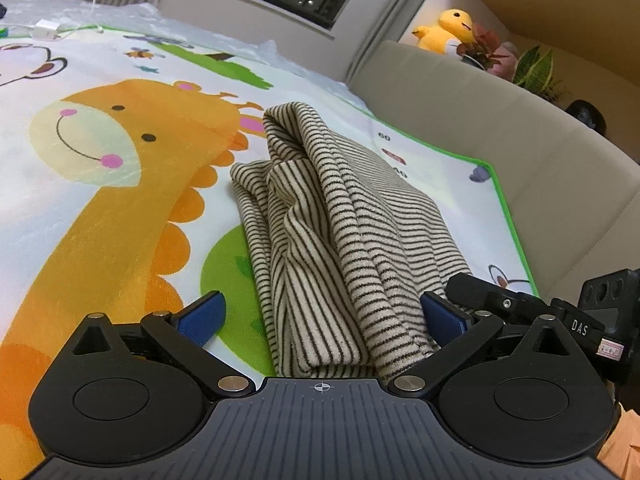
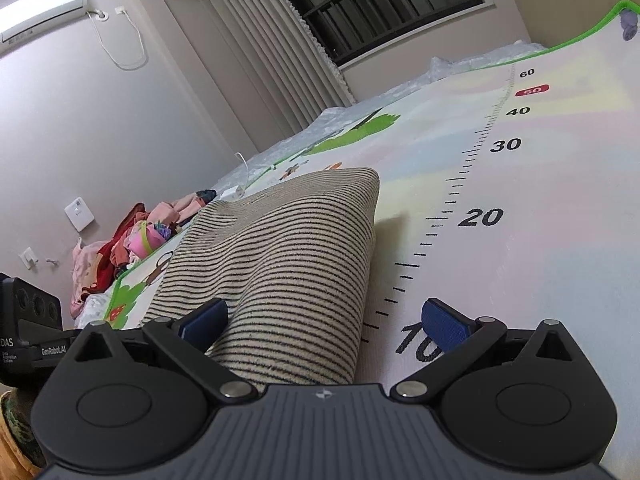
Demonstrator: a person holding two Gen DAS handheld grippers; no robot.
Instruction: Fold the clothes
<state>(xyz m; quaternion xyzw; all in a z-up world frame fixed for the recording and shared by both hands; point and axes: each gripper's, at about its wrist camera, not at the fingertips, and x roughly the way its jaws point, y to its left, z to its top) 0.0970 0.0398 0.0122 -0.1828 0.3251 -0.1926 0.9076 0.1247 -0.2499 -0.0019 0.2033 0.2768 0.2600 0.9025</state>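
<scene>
A cream garment with thin dark stripes [image 1: 344,240] lies bunched and partly folded on a cartoon play mat [image 1: 100,208]. My left gripper [image 1: 322,318] is open, its blue pads spread on either side of the garment's near end. In the right wrist view the same striped garment [image 2: 288,256] runs away from me as a long folded hump. My right gripper [image 2: 324,322] is open too; the cloth's near end lies between the fingers, close to the left pad [image 2: 206,318], and the right pad [image 2: 444,324] hangs over the mat's printed ruler [image 2: 472,208].
A beige padded headboard [image 1: 500,128] borders the mat on the right, with a yellow plush toy [image 1: 448,32] and plants on the shelf behind. A heap of colourful clothes [image 2: 132,248] sits at the mat's far left edge. The other gripper's body [image 1: 600,308] is close on the right.
</scene>
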